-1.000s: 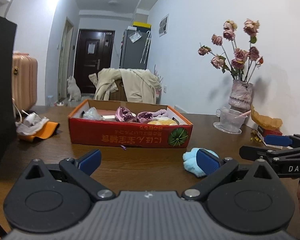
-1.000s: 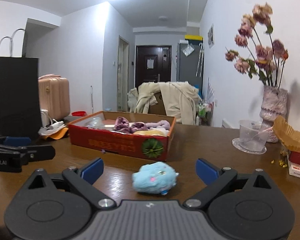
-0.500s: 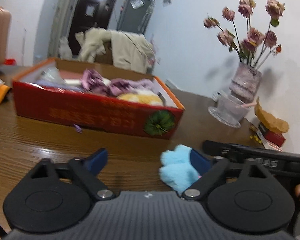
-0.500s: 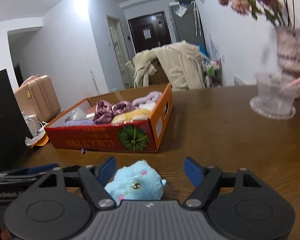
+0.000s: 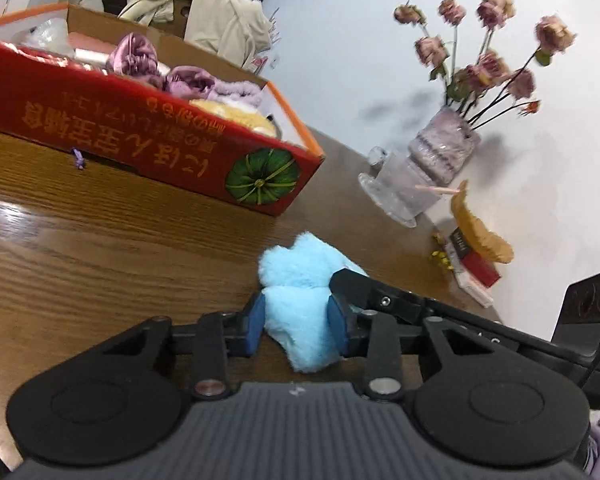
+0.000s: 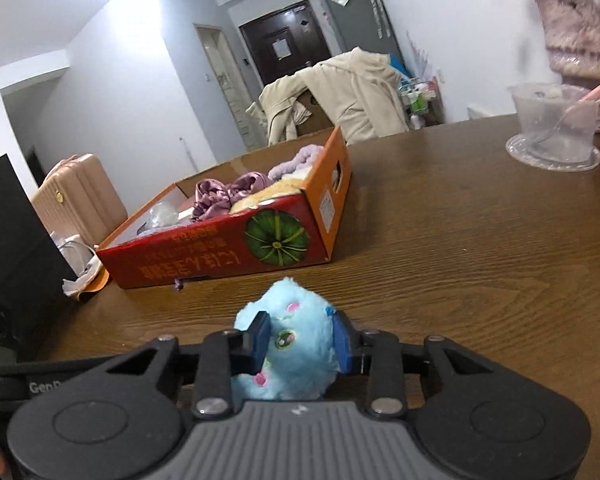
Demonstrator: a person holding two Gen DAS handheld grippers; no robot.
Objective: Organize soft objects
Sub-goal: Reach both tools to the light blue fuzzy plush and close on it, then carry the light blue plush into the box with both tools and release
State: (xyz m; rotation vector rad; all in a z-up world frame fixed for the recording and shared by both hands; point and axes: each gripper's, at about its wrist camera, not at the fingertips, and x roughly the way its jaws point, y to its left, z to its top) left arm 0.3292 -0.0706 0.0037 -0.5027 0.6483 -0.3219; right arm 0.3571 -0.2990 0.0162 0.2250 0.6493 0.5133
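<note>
Both the left tool (image 5: 296, 326) and the right tool (image 6: 302, 342) are gripping the fluffy light-blue plush toy (image 6: 288, 344) on the wooden worktop (image 6: 460, 248); next, lifting it into the red cardboard box (image 6: 220, 250).

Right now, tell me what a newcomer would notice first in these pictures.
First comes the fluffy blue plush toy near the front of the wooden table, pinched from both sides at once by the left claw and the right claw. Behind it, further back on the table, stands the red cardboard box with a green pumpkin print, already holding purple and yellow soft items. At the table's right end, dried pink roses stand in a vase.
</note>
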